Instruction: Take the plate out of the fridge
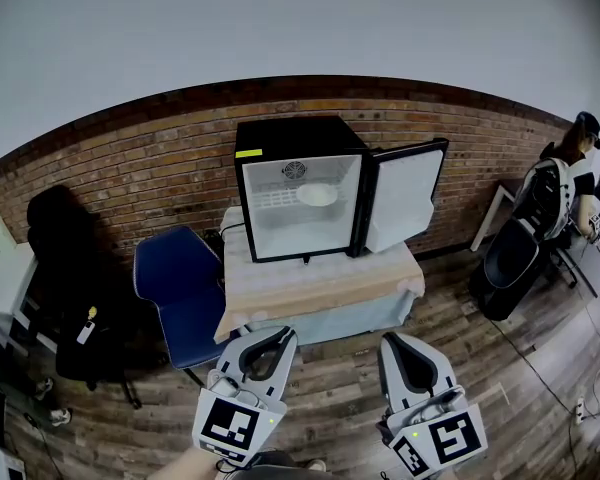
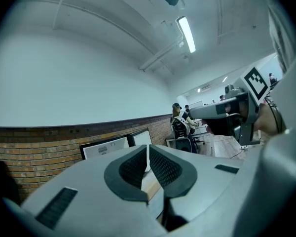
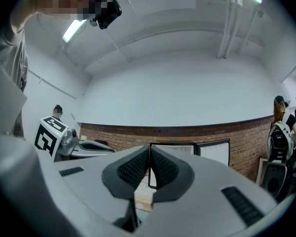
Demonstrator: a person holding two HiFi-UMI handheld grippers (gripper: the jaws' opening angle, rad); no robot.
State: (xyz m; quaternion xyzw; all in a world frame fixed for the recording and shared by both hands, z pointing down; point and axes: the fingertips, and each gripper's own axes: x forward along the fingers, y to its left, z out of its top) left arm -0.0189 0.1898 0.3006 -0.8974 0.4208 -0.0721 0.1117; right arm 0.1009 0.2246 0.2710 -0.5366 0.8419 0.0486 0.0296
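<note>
A black mini fridge (image 1: pixel 300 183) stands on a cloth-covered table (image 1: pixel 320 283) with its door (image 1: pixel 405 203) swung open to the right. A white plate (image 1: pixel 317 195) lies on the wire shelf inside, in the upper half. Both grippers hang low and well short of the table. My left gripper (image 1: pixel 283 334) is shut with nothing between its jaws; in the left gripper view its pads (image 2: pixel 138 164) meet. My right gripper (image 1: pixel 392 340) is shut and empty too, pointing at the fridge (image 3: pixel 175 149) in the right gripper view.
A blue chair (image 1: pixel 180 288) stands left of the table, and a black chair (image 1: pixel 65 268) further left. A brick wall runs behind the fridge. At the right, a person (image 1: pixel 570 178) sits by a black chair (image 1: pixel 510 258) and desks. The floor is wood.
</note>
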